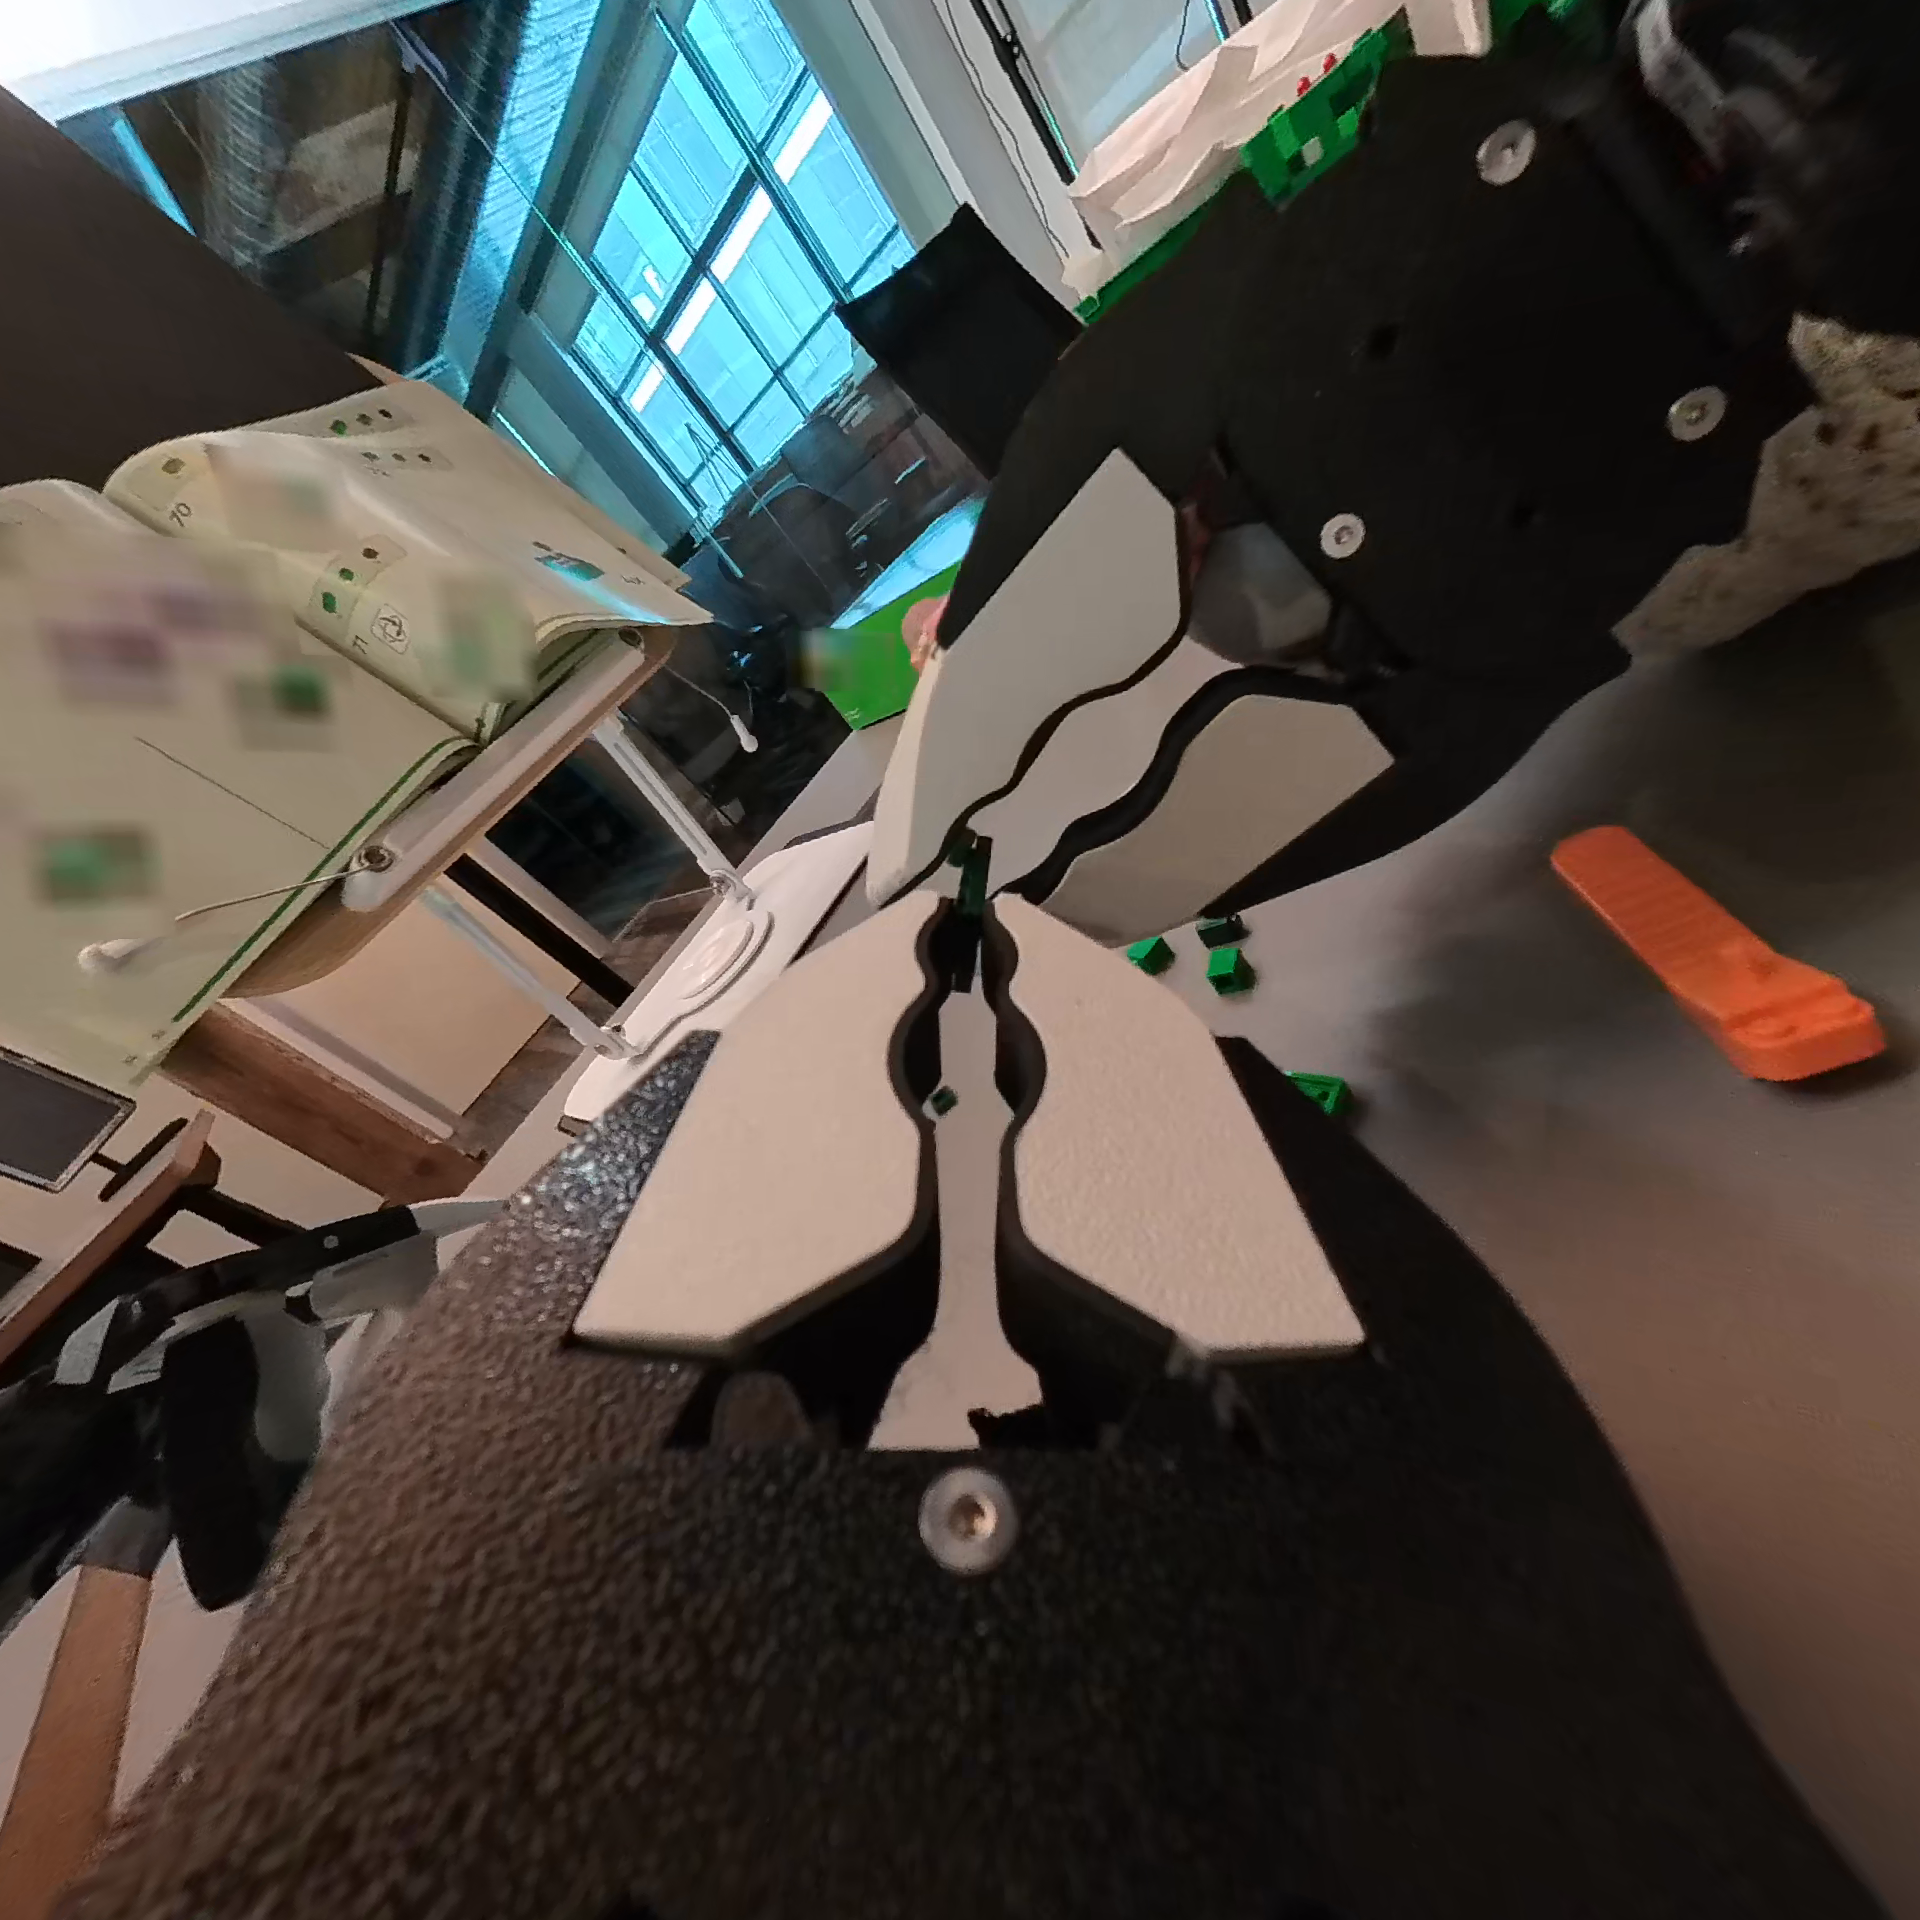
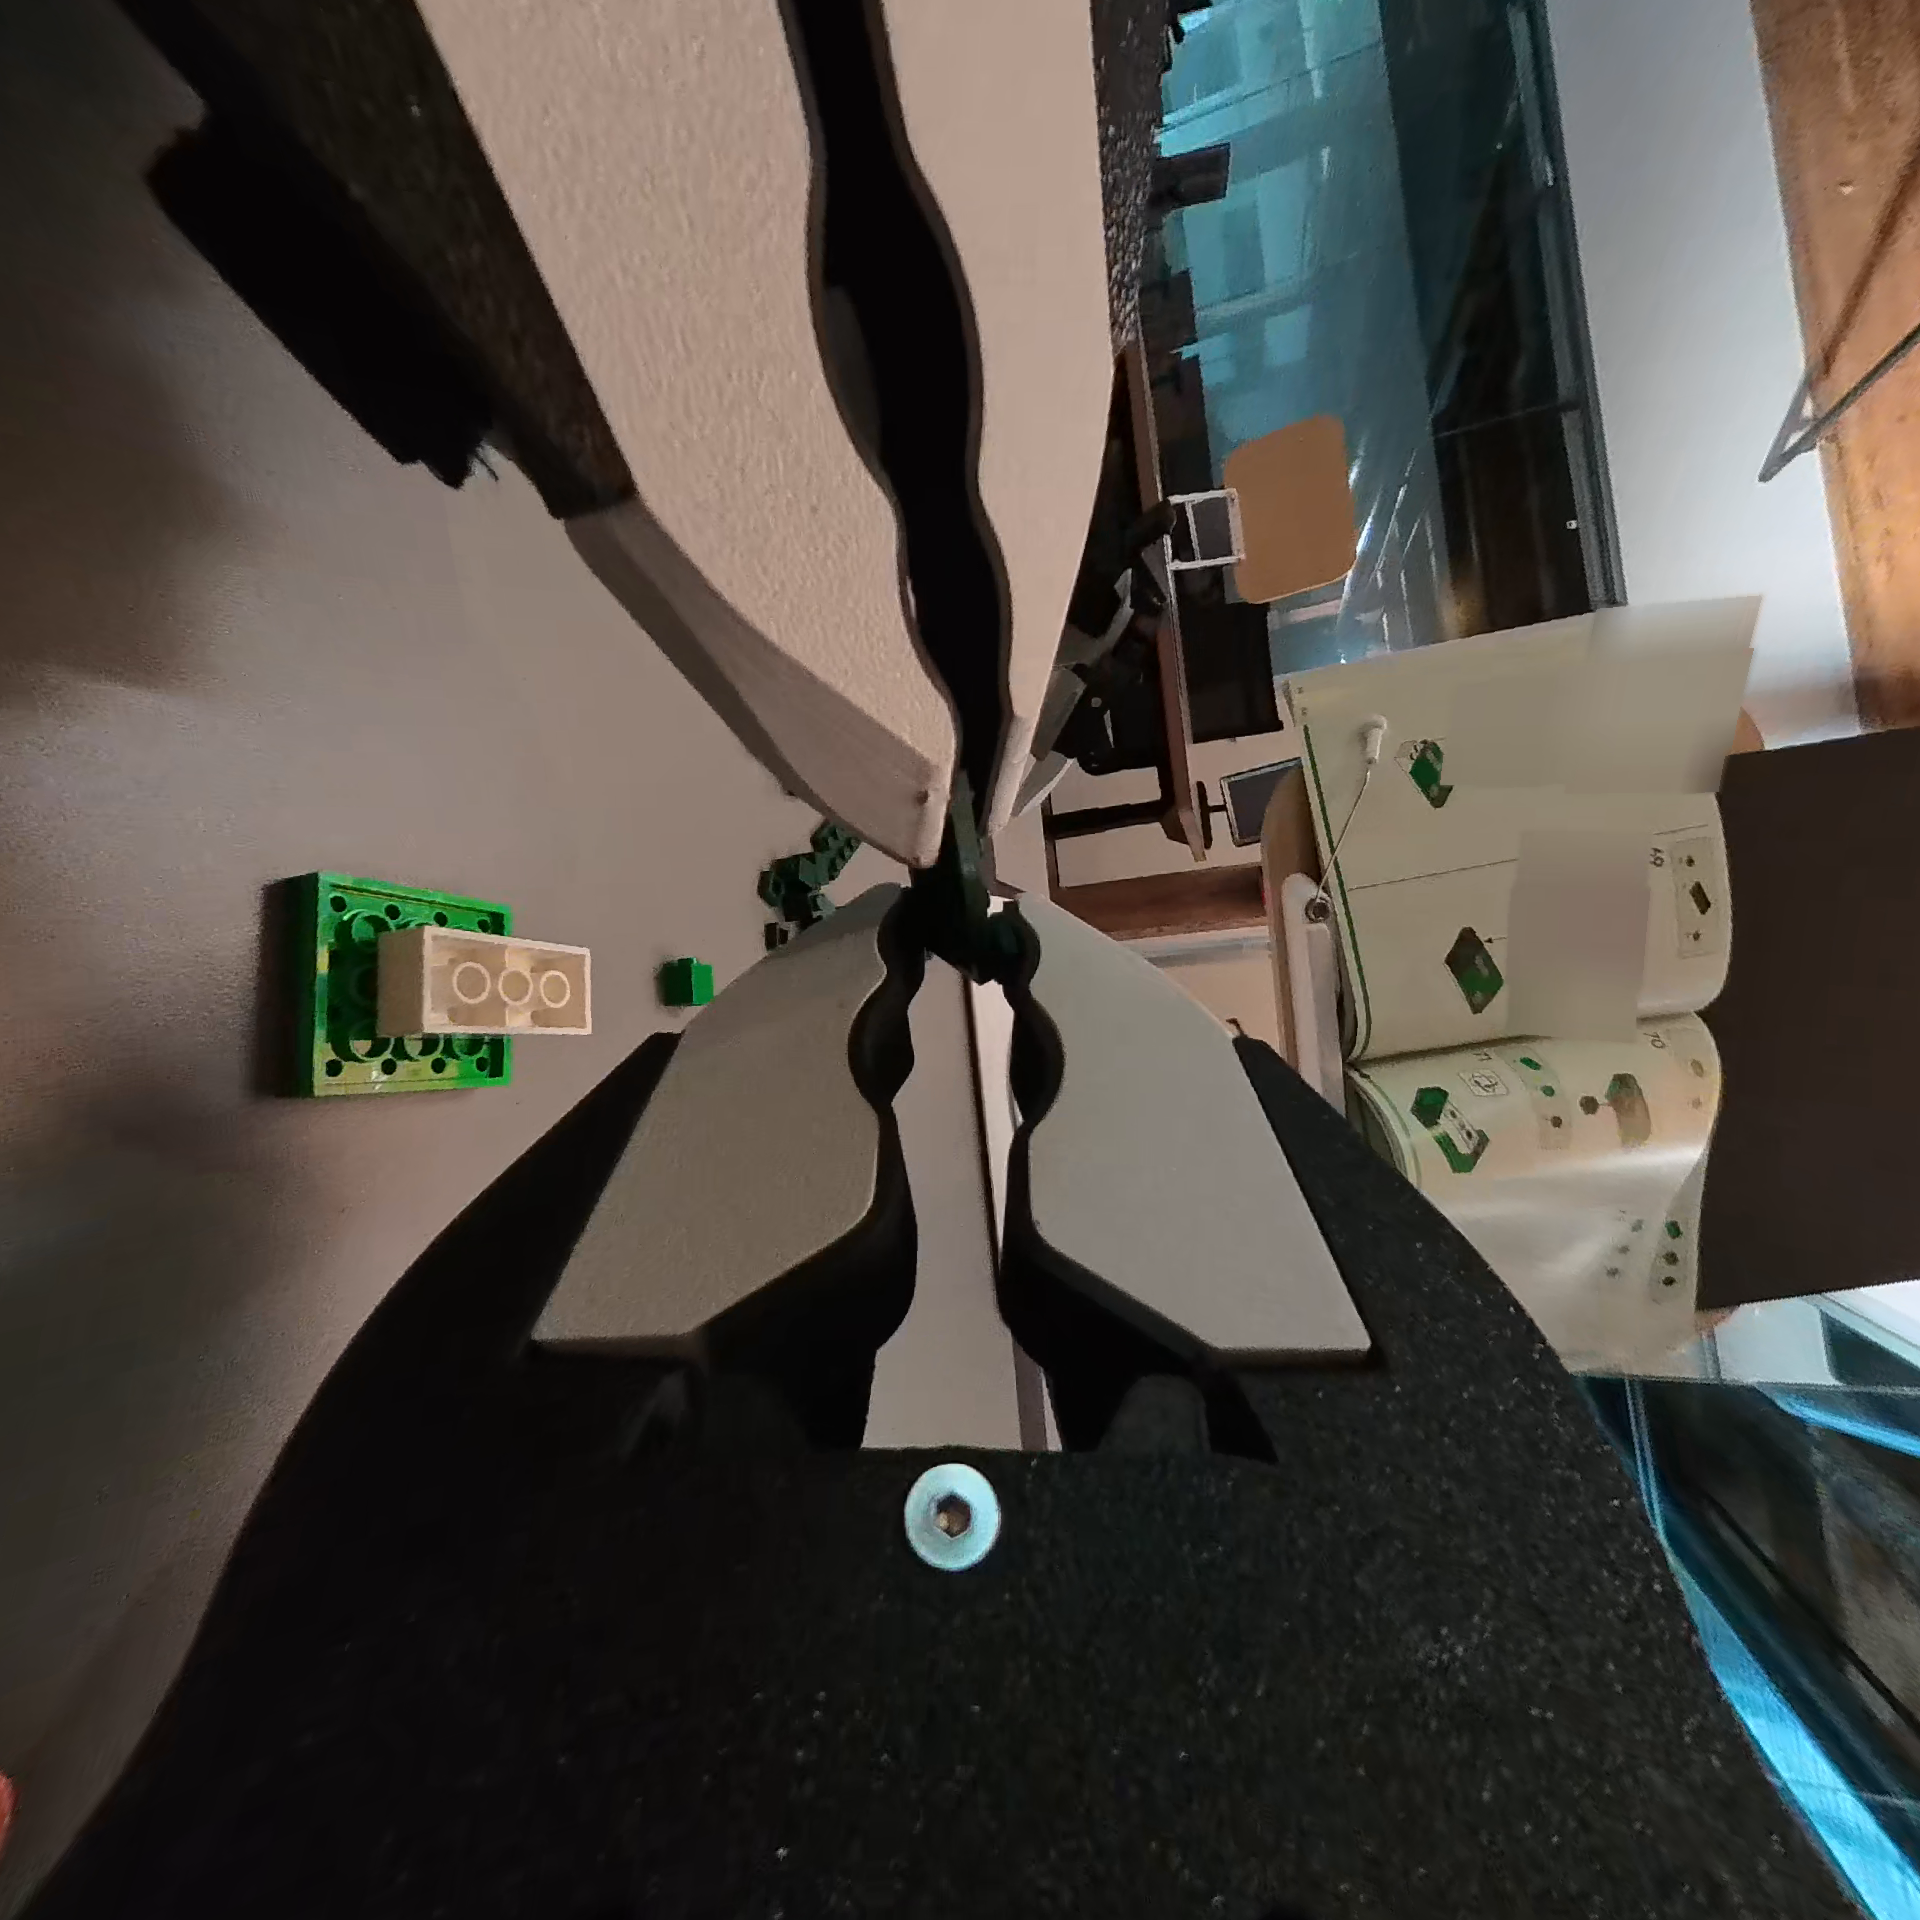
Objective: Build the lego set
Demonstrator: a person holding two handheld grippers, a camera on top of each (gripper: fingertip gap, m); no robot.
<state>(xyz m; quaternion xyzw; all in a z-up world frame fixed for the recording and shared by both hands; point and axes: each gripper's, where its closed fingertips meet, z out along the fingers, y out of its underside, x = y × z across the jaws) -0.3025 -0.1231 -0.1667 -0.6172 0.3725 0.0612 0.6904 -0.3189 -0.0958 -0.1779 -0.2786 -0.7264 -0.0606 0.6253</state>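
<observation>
- Green-printed instruction booklet [image 1: 260,665] lies open on a wooden stand [image 1: 520,769], far left in the left wrist view (pages partly blurred over).
- left gripper [image 1: 964,940] sits centre frame, tips pressed together on a small dark green lego piece [image 1: 961,951]; exact piece shape is hard to tell, mostly hidden between the pads.
- right gripper [image 1: 971,862] comes in from upper right, tip to tip with the left one, also pinching the same dark green cluster.
- Loose green bricks [image 1: 1216,961] lie on the grey table [image 1: 1558,1351] just right of the tips.
- Orange brick separator [image 1: 1714,966] lies flat farther right, well apart from the grippers.
- Right wrist view: green plate [image 2: 322,987] with a translucent white brick [image 2: 488,982] on it at left, a single green brick [image 2: 684,982] beside it, then the two closed grippers meeting at centre.
</observation>
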